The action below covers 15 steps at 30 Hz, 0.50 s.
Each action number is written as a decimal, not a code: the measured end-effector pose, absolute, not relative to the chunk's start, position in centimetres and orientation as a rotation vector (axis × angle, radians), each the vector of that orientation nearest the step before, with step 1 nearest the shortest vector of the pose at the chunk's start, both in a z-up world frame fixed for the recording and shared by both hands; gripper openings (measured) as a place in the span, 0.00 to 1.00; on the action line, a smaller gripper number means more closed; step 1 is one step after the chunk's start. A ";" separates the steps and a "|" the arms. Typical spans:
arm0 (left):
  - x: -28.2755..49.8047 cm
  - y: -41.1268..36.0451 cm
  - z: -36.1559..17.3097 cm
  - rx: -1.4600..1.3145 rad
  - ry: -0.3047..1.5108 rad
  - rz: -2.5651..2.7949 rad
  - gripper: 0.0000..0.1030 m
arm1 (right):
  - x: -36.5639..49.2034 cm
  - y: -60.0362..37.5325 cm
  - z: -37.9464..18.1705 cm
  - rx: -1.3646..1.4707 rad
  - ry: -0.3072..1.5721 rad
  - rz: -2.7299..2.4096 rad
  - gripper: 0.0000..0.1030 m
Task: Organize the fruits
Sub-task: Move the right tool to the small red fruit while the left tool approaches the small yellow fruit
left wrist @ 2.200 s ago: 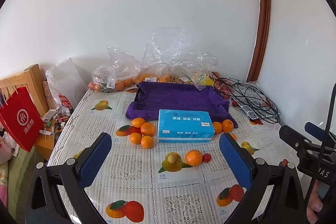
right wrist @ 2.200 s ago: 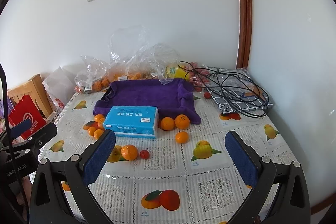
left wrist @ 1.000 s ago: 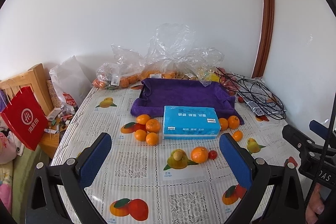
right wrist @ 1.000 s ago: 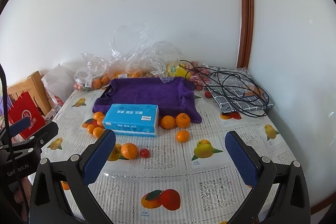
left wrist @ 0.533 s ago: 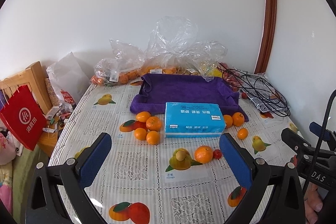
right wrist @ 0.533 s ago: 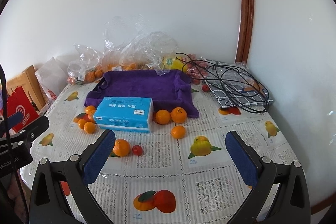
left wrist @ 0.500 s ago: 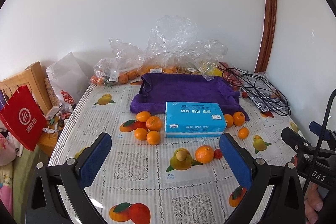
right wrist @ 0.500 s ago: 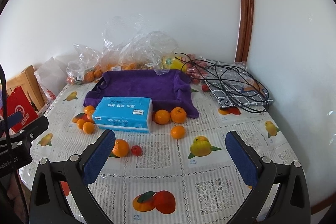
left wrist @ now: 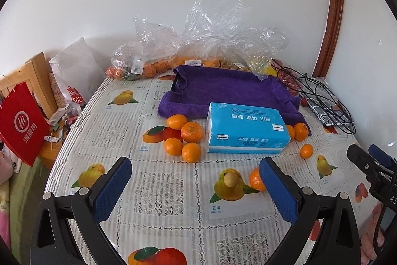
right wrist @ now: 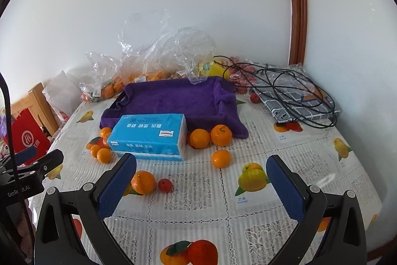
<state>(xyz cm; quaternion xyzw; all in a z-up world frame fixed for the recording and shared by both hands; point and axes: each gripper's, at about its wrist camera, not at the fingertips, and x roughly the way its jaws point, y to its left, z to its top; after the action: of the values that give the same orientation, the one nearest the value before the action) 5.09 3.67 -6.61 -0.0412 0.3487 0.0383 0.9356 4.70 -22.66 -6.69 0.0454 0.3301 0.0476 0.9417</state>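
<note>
Table [left wrist: 173,220] with a fruit-print lace cloth, set into a white-walled corner. Purple towel [right wrist: 178,96] lining a tray at the back centre of the table. Clear plastic bags [left wrist: 213,34] heaped against the wall behind the towel, holding oranges and other fruit. Blue tissue pack [left wrist: 245,127] lying flat just in front of the towel, its far edge touching it. Checked cloth [right wrist: 307,103] at the right rear with a tangle of black cable [right wrist: 278,81] over it. Red paper bag [left wrist: 21,123] hanging off the left side beside a wooden chair frame. Left gripper [left wrist: 196,190], jaws spread wide, holding nothing, above the near table edge. Right gripper [right wrist: 201,185], likewise spread wide and empty. Four oranges [left wrist: 184,138] clustered just left of the tissue pack. Two oranges [right wrist: 211,135] side by side at the towel's front right corner; one orange [right wrist: 220,158] alone in front of them. One larger orange [right wrist: 143,182] near the right gripper's left finger, with a small red fruit [right wrist: 165,185] just beside it. Small pale round fruit [left wrist: 230,179] resting on a printed mango.
</note>
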 end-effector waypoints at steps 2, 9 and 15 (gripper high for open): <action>5.5 3.9 -7.3 -0.089 0.720 0.076 1.00 | 5.4 -22.3 -7.7 0.096 0.702 0.107 0.99; 7.9 4.9 -10.1 -0.101 0.805 0.082 0.98 | 7.9 -20.7 -11.8 0.089 0.808 0.175 0.70; 9.3 5.5 -12.6 -0.107 0.858 0.065 0.98 | 9.5 -18.7 -15.3 0.042 0.901 0.243 0.43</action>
<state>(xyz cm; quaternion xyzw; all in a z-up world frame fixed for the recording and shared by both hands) 9.32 5.51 -12.57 -0.0518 0.4156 0.0315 0.9075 9.53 -18.65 -15.33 0.0203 0.4341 0.1172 0.8930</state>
